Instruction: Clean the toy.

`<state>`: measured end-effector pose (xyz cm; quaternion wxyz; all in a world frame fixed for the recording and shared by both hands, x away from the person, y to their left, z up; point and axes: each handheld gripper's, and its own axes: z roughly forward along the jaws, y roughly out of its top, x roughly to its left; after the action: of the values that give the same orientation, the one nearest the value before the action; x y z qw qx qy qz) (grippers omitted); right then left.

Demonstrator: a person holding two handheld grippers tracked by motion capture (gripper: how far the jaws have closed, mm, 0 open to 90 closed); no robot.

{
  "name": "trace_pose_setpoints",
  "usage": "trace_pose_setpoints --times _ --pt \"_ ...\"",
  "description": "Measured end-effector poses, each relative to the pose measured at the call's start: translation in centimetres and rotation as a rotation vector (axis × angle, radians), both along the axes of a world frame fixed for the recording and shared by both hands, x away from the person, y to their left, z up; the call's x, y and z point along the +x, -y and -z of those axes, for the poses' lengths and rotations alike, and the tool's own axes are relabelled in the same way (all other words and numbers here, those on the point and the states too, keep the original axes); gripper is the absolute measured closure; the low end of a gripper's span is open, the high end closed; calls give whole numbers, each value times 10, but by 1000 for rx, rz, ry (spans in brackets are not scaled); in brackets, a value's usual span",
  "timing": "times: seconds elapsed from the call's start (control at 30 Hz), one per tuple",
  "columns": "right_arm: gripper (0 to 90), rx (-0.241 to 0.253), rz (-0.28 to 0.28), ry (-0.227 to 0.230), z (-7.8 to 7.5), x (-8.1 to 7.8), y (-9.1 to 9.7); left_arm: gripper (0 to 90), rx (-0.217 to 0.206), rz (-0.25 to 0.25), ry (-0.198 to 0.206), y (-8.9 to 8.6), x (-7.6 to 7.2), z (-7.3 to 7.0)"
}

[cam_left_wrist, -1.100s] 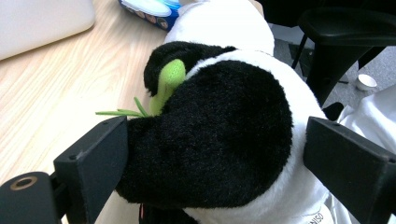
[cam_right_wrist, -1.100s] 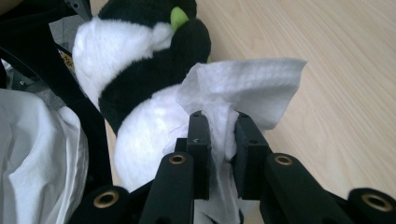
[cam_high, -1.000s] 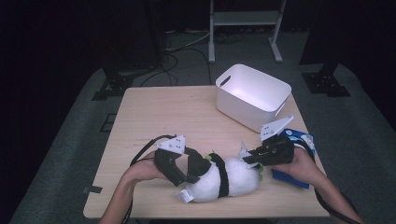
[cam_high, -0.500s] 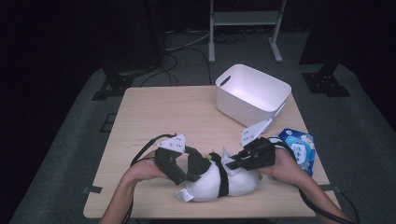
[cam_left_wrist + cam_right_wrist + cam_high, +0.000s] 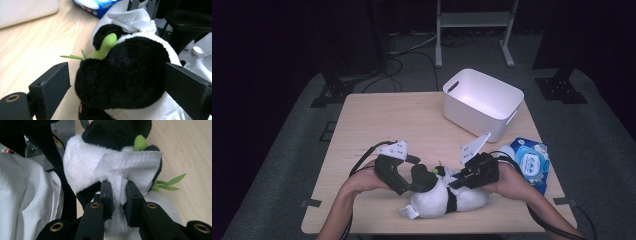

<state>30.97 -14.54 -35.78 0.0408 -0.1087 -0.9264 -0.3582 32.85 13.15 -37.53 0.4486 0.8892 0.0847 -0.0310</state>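
Right gripper (image 5: pixel 117 192) is clenched on a white wipe (image 5: pixel 130 165), pressing it to the plush panda's (image 5: pixel 444 195) white head. Left gripper (image 5: pixel 117 82) straddles the panda's black limb, jaws spread, right pad touching the fur, left pad apart. Lying near the bench's (image 5: pixel 387 120) front edge, the panda stretches left to right, black and white, with a green bamboo sprig (image 5: pixel 105 46).

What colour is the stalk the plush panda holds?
Bright green: the bamboo stalk on the plush panda shows best in the left gripper view.
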Motion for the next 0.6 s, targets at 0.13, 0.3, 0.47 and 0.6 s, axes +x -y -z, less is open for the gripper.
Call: trace_pose_setpoints --times 0.13,0.3,0.47,0.6 --pt "778 -4 -20 -9 -1 -1 -2 72 13 35 -56 4 1 5" --pt "776 -9 -34 -13 -2 -2 -4 158 -10 81 -121 4 5 10" --pt "775 6 -20 -18 -1 0 -1 284 -28 79 -112 3 7 7" --pt "775 21 -8 -23 0 1 1 335 -32 89 -104 4 10 5"
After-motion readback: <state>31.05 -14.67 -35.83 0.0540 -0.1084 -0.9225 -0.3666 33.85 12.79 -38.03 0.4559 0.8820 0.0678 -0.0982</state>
